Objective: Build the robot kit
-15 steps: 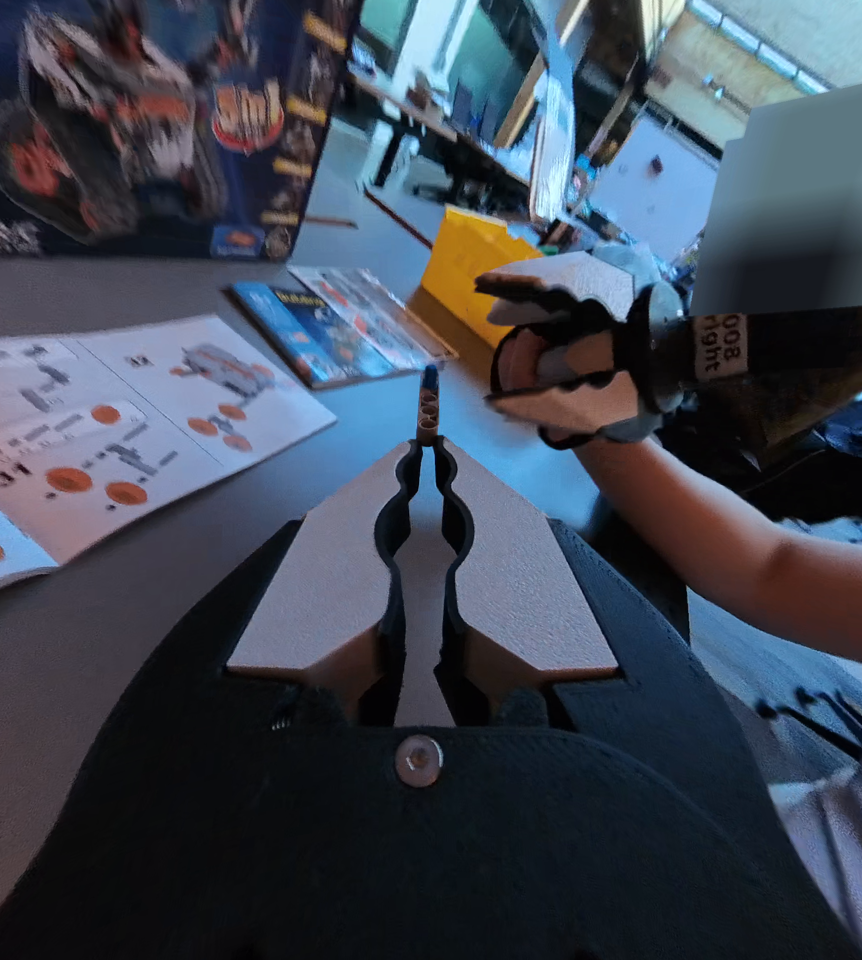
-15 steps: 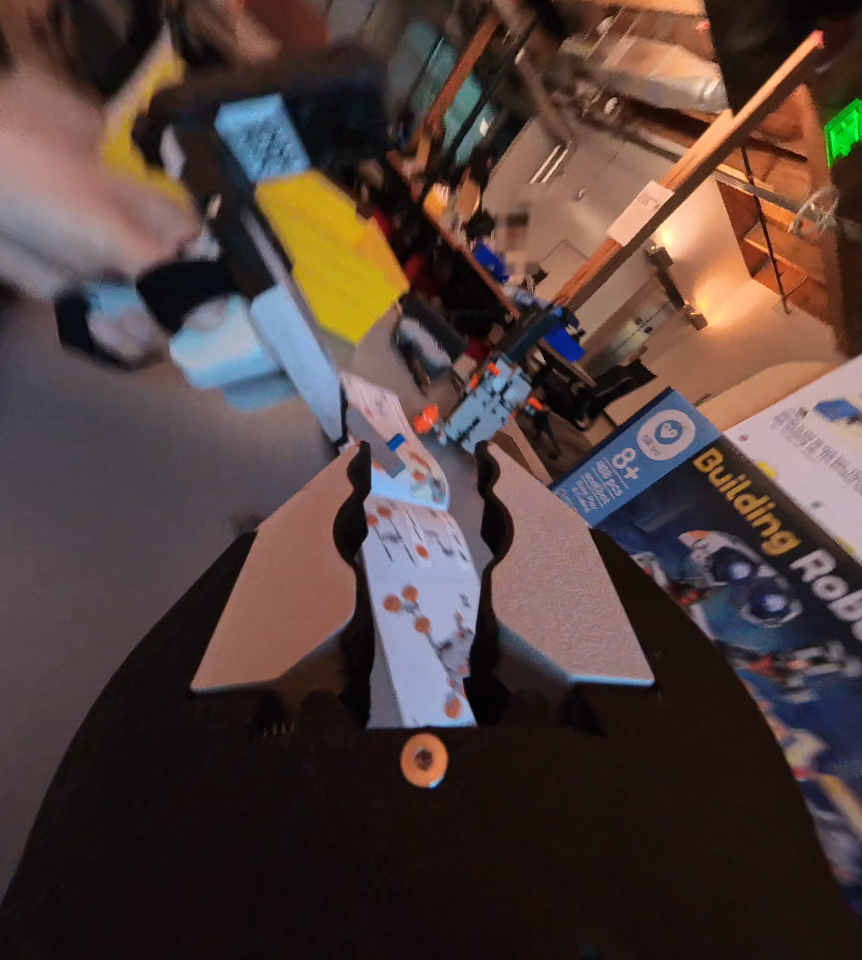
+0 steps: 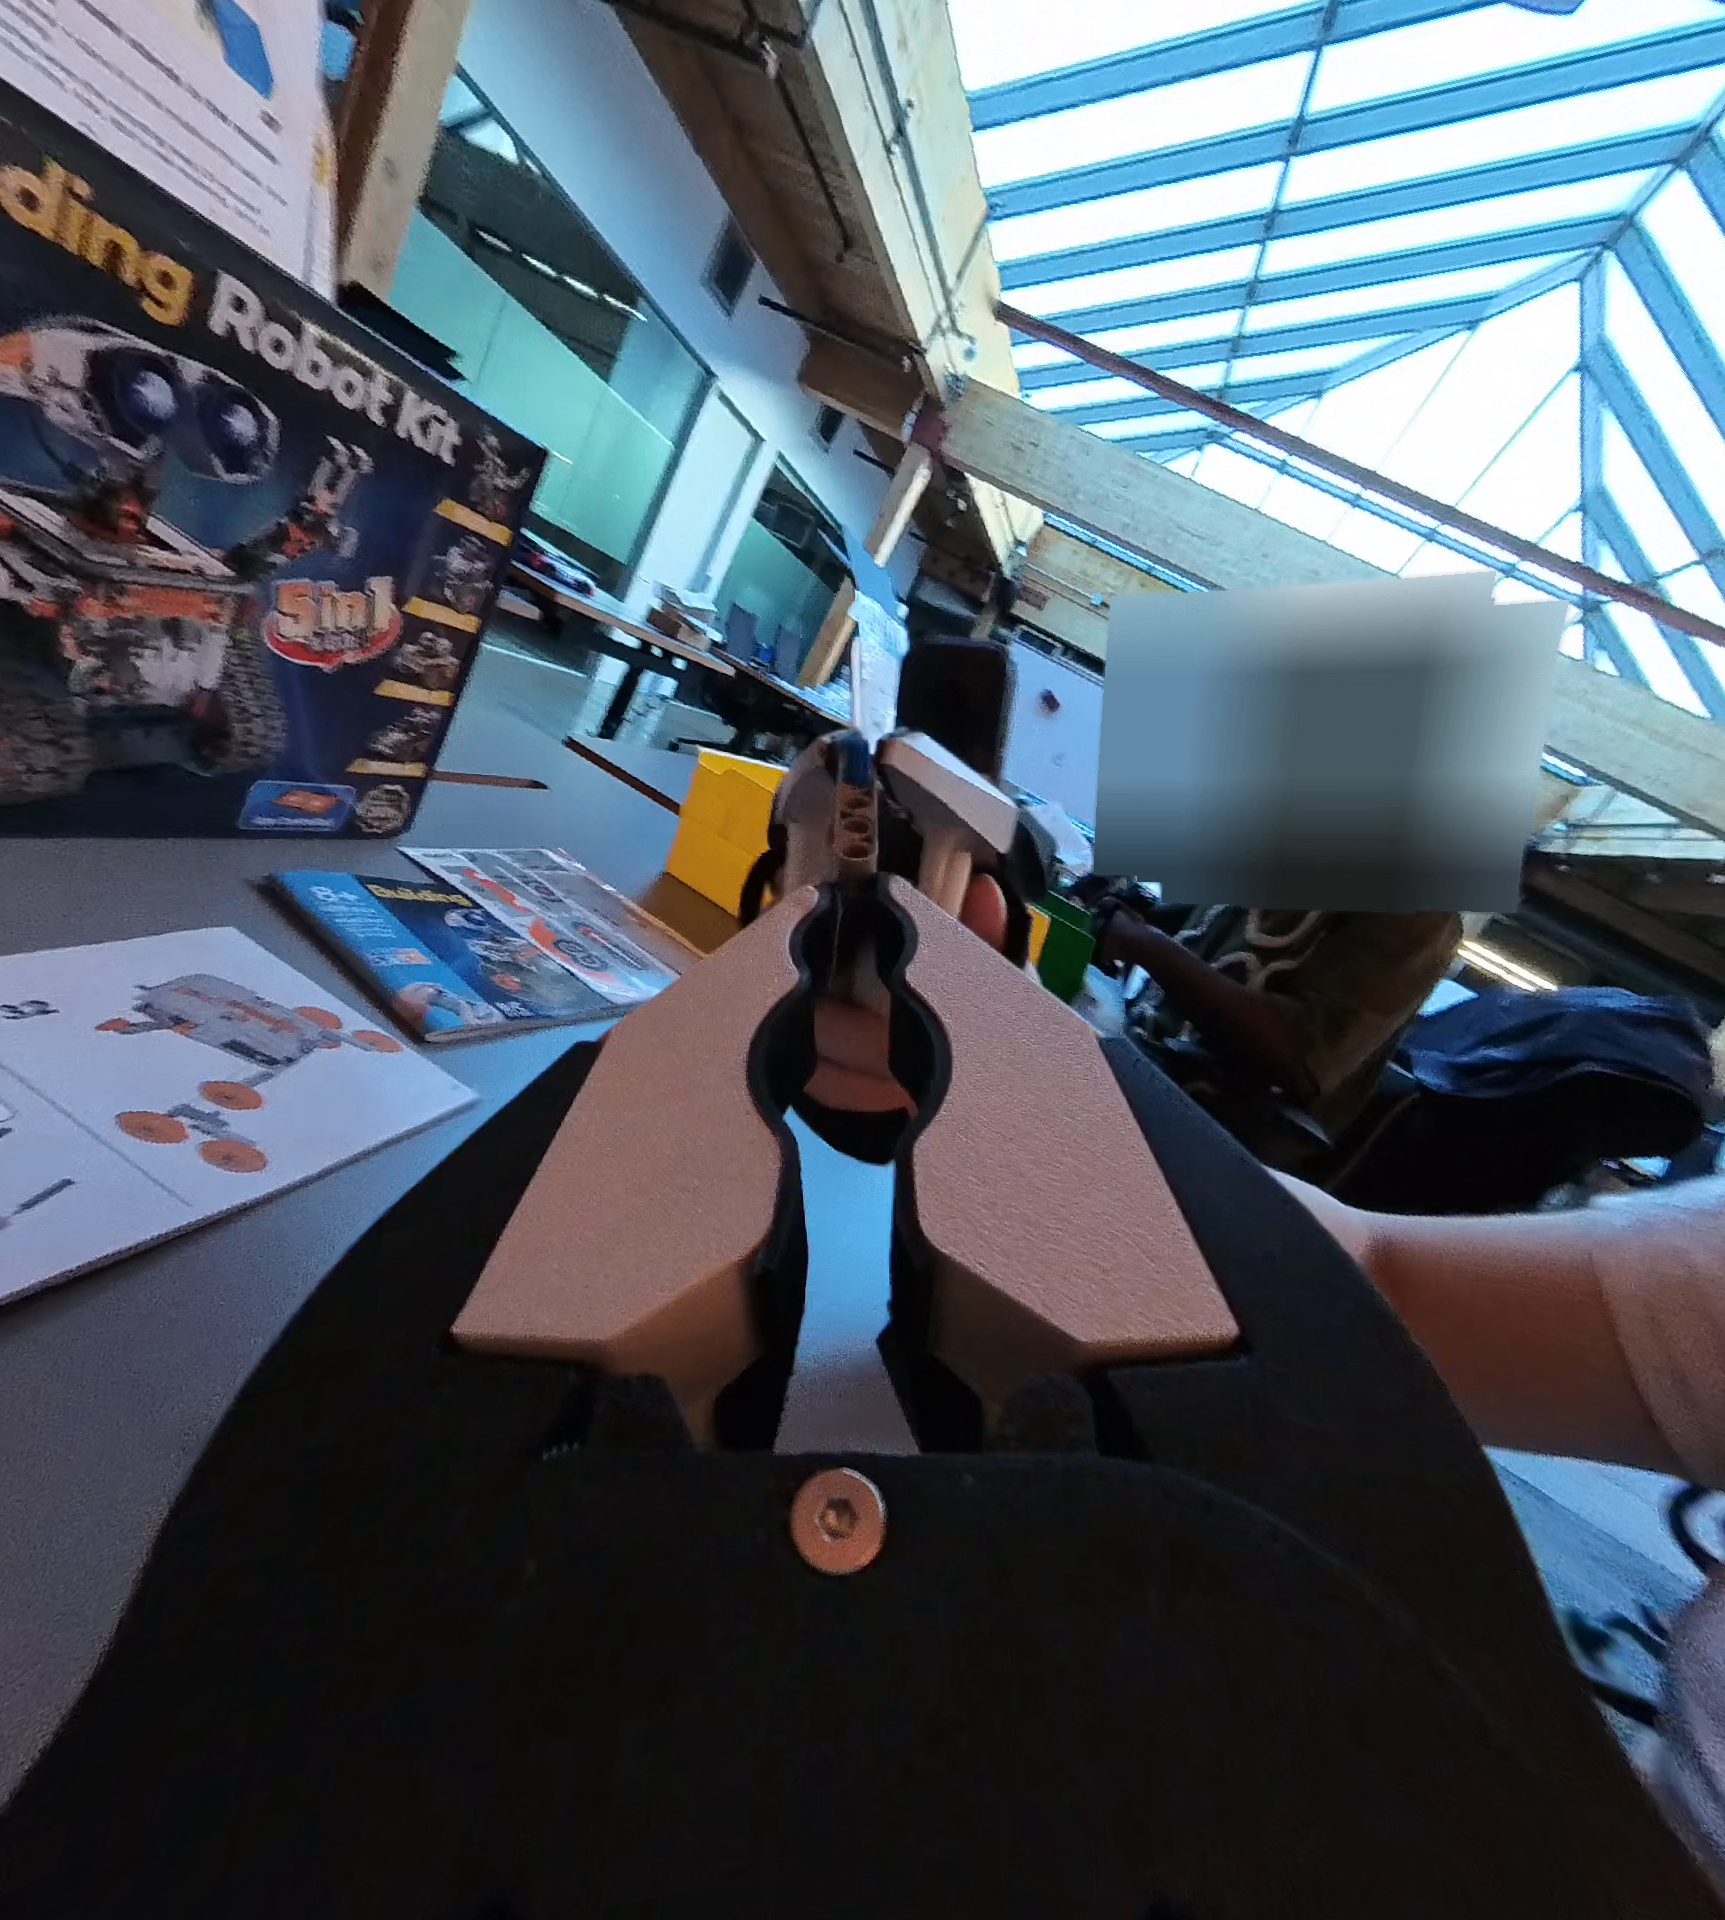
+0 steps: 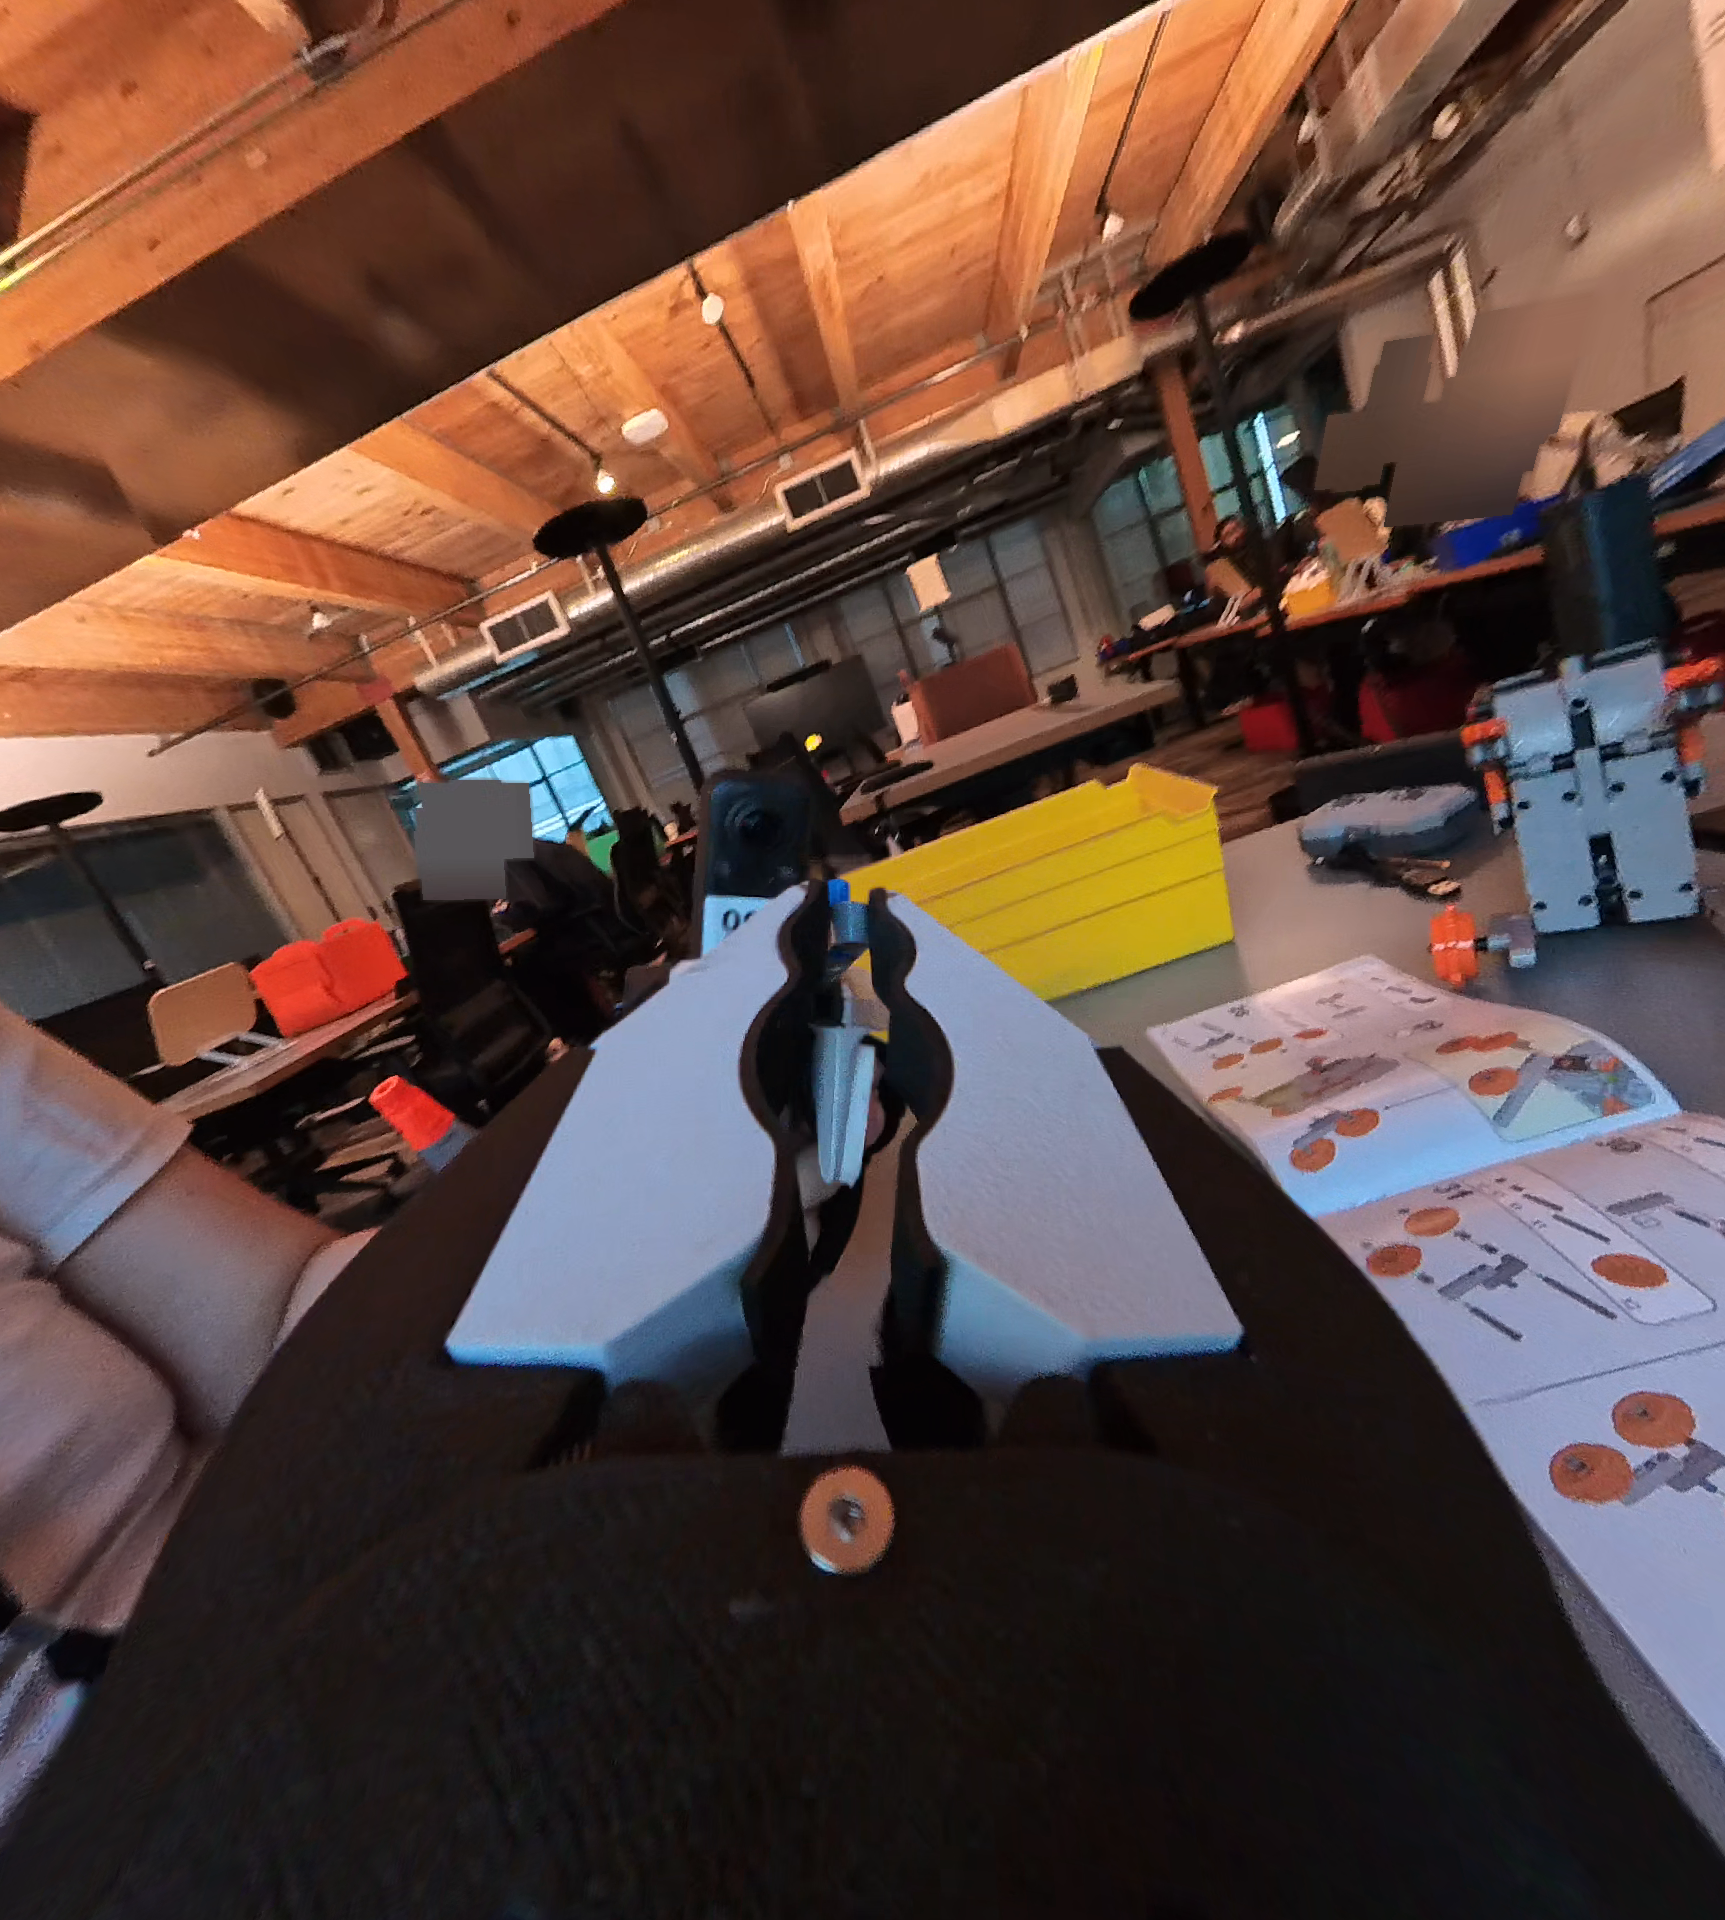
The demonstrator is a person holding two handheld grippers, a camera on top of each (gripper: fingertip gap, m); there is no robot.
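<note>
**Trainee:** What is the state of the left gripper (image 3: 853,896)?

**Instructor:** It is clamped on a small grey perforated beam (image 3: 855,828). The beam stands out past the fingertips toward 12 o'clock and is clear of the desk (image 3: 58,1455).

**Trainee:** And the right gripper (image 4: 845,912)?

**Instructor:** Its fingertips are drawn together on a blue pin (image 4: 838,894) at the far end of that beam. The two grippers meet tip to tip, facing each other.

**Trainee:** What surrounds them?

**Instructor:** In the left wrist view:
- The kit box (image 3: 162,520) stands at 10 o'clock.
- An open instruction booklet (image 3: 172,1060) lies at 9 o'clock.
- A closed booklet (image 3: 484,956) lies just beyond the open one.

In the right wrist view:
- A yellow bin (image 4: 1076,894) sits at 1 o'clock.
- A partly built grey-and-orange model (image 4: 1590,821) stands at 2 o'clock.

**Trainee:** How is this hold done well?

**Instructor:** This is a judgement only. Both parts are small and gripped near the fingertips, so any twist between the grippers could lever one part loose. Align both grippers on one axis. Apply force along that axis only. Hold the clamping pressure steady.
</note>
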